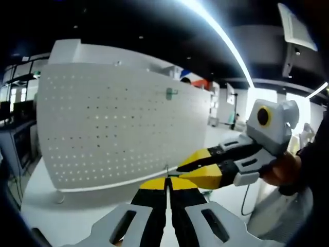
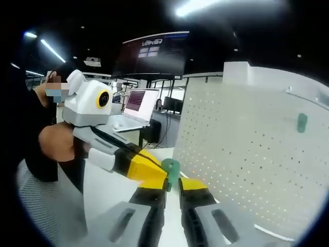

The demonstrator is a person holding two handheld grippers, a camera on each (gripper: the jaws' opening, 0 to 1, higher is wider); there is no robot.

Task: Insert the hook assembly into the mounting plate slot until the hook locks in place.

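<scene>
The white perforated mounting plate [image 1: 118, 123] stands upright on the table and also appears at the right of the right gripper view [image 2: 247, 154]. One green hook [image 1: 171, 93] hangs on it near the top [image 2: 302, 122]. My left gripper [image 1: 167, 181] is shut on a thin wire of the hook assembly [image 1: 167, 170] that sticks up from its yellow tips. The assembly's green block [image 2: 171, 171] sits between the tips of my right gripper [image 2: 173, 188], which is shut on it. The two grippers meet tip to tip in front of the plate, short of its surface.
A person's hand [image 2: 54, 141] holds the left gripper [image 2: 146, 167], and another hand [image 1: 280, 170] holds the right gripper [image 1: 200, 167]. An open laptop [image 2: 136, 105] sits on a desk behind. The white tabletop [image 1: 77, 216] stretches below the plate.
</scene>
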